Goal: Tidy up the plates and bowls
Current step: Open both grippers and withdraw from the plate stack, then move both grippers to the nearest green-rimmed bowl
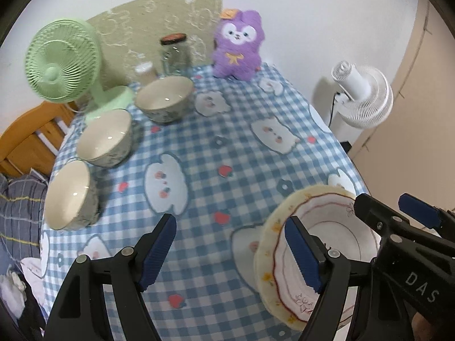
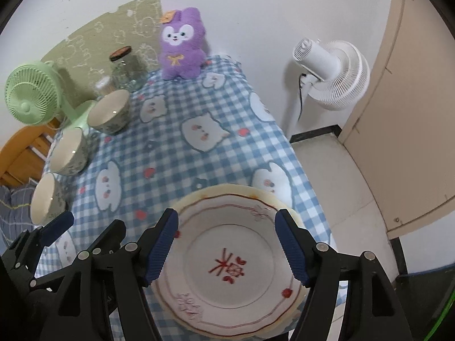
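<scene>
Spread right fingers (image 2: 224, 247) above stacked plates (image 2: 227, 270), clear of them; left fingers (image 1: 230, 253) likewise released.

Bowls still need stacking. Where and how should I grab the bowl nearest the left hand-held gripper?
Probably by the rim of the nearest bowl, coming from above: one finger inside, one outside the wall. It stands upright and open-mouthed, its body likely too wide to span. Take the side facing the table's middle, away from the neighbouring bowl. The left hand-held gripper is open.
</scene>
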